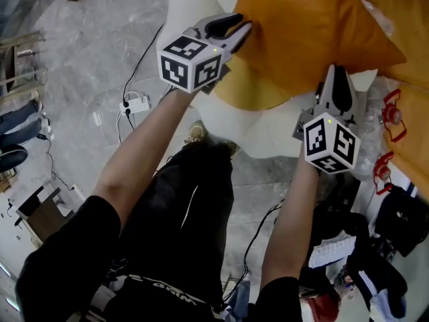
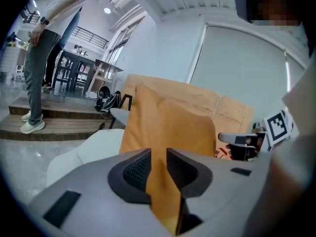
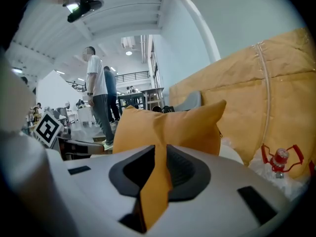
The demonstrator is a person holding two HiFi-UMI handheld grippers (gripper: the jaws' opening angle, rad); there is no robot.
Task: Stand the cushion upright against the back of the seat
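Note:
An orange cushion [image 1: 301, 39] lies over the white seat [image 1: 268, 136], held up by two of its corners. My left gripper [image 1: 244, 29] has the left corner; in the left gripper view the orange fabric [image 2: 168, 127] fills the narrow gap between the dark pads of that gripper [image 2: 158, 164]. My right gripper [image 1: 335, 69] is at the cushion's near right corner. In the right gripper view a fold of the cushion [image 3: 168, 127] runs between the jaws of that gripper [image 3: 160, 159] and touches both pads. Behind the cushion stands a tan wrapped panel [image 3: 256, 98].
Red clips [image 1: 392, 116] and clear plastic lie right of the seat. A power strip with cables [image 1: 134, 104] is on the grey floor to the left. Bags and clothes [image 1: 395, 227] crowd the lower right. People stand in the background [image 2: 39, 58], [image 3: 96, 83].

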